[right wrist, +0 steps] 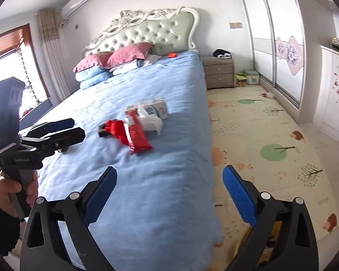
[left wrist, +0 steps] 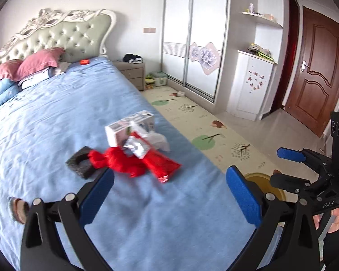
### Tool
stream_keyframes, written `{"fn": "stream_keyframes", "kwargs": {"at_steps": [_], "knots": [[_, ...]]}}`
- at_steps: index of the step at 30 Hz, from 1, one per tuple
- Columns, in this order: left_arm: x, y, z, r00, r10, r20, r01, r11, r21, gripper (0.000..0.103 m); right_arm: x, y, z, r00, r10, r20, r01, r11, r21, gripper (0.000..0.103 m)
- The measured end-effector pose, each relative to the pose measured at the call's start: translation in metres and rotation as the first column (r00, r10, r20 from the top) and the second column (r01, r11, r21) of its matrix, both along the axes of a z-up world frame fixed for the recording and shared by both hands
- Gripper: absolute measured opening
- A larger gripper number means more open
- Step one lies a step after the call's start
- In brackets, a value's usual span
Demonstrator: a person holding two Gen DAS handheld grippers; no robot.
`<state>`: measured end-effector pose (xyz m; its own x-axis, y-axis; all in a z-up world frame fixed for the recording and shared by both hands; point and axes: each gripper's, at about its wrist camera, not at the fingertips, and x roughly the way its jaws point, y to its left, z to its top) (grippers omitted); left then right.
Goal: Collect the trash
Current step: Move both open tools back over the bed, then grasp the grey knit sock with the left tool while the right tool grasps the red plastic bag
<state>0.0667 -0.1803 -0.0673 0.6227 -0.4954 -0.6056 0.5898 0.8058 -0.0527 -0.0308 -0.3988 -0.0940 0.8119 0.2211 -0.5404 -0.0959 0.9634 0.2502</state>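
1. A pile of trash (left wrist: 135, 149) is seen on the blue bed (left wrist: 56, 117), at the centre of the left wrist view and just left of centre, in the upper half, of the right wrist view.
2. The pile is made up of a white box (left wrist: 128, 127), a silver wrapper (left wrist: 136, 146), a white tissue (left wrist: 158, 140), a red wrapper (left wrist: 162, 166), a red cloth (left wrist: 122, 162) and a dark foam piece (left wrist: 80, 161); they overlap or touch.
3. The left gripper (left wrist: 169, 176) is held wide open with nothing between its fingers; the foam and cloth lie just above its left finger in that view.
4. The right gripper (right wrist: 169, 176) is also wide open and empty; the pile sits well above its fingers in the frame.
5. Judged from both views, the left gripper is nearer the pile; the right one is seen at the right edge, over the floor mat (left wrist: 214, 124).
6. The red wrapper's long axis runs diagonally, from upper left to lower right.
7. No trash has yet been picked up; no bin can be made out for certain.
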Motion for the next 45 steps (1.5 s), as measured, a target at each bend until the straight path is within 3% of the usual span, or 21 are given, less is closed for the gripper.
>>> {"fn": "stream_keyframes", "kwargs": {"at_steps": [11, 22, 25, 28, 30, 31, 32, 34, 38, 42, 44, 45], "knots": [[0.031, 0.150, -0.012, 0.968, 0.250, 0.003, -0.250, 0.968, 0.016, 0.099, 0.067, 0.132, 0.018, 0.980, 0.195, 0.038, -0.195, 0.981, -0.005, 0.095], [0.089, 0.223, -0.055, 0.924, 0.367, -0.109, -0.367, 0.930, 0.023, 0.099, 0.100, 0.191, 0.010, 0.964, 0.266, 0.004, -0.266, 0.962, -0.059, 0.095], [0.104, 0.222, -0.071, 0.926, 0.352, -0.132, -0.346, 0.936, 0.070, 0.099, 0.105, 0.194, 0.007, 0.963, 0.269, -0.003, -0.268, 0.960, -0.076, 0.095], [0.120, 0.220, -0.084, 0.922, 0.338, -0.188, -0.332, 0.941, 0.062, 0.097, 0.110, 0.196, 0.003, 0.963, 0.269, -0.012, -0.269, 0.958, -0.103, 0.095], [0.126, 0.219, -0.087, 0.916, 0.354, -0.189, -0.345, 0.935, 0.079, 0.076, 0.114, 0.193, 0.001, 0.962, 0.271, -0.021, -0.272, 0.957, -0.103, 0.095], [0.128, 0.218, -0.089, 0.910, 0.368, -0.189, -0.356, 0.930, 0.097, 0.056, 0.115, 0.190, -0.001, 0.960, 0.277, -0.028, -0.279, 0.955, -0.097, 0.095], [0.130, 0.218, -0.090, 0.904, 0.383, -0.192, -0.368, 0.923, 0.108, 0.049, 0.116, 0.187, -0.001, 0.960, 0.280, -0.030, -0.281, 0.955, -0.093, 0.095], [0.129, 0.218, -0.089, 0.905, 0.376, -0.199, -0.365, 0.927, 0.091, 0.045, 0.117, 0.178, -0.003, 0.961, 0.274, -0.032, -0.276, 0.957, -0.090, 0.095], [0.118, 0.204, -0.074, 0.939, 0.284, -0.196, -0.290, 0.957, 0.001, 0.042, 0.118, 0.158, -0.002, 0.971, 0.237, -0.034, -0.240, 0.966, -0.101, 0.095], [0.108, 0.170, -0.057, 0.968, 0.146, -0.205, -0.166, 0.983, -0.084, 0.043, 0.125, 0.135, -0.005, 0.979, 0.198, -0.057, -0.203, 0.972, -0.118, 0.094], [0.106, 0.150, -0.051, 0.974, 0.106, -0.199, -0.125, 0.988, -0.086, 0.043, 0.132, 0.122, -0.010, 0.982, 0.174, -0.076, -0.182, 0.977, -0.108, 0.091], [0.105, 0.140, -0.048, 0.977, 0.088, -0.193, -0.106, 0.991, -0.086, 0.043, 0.136, 0.114, -0.014, 0.981, 0.168, -0.093, -0.176, 0.980, -0.089, 0.084]]}}
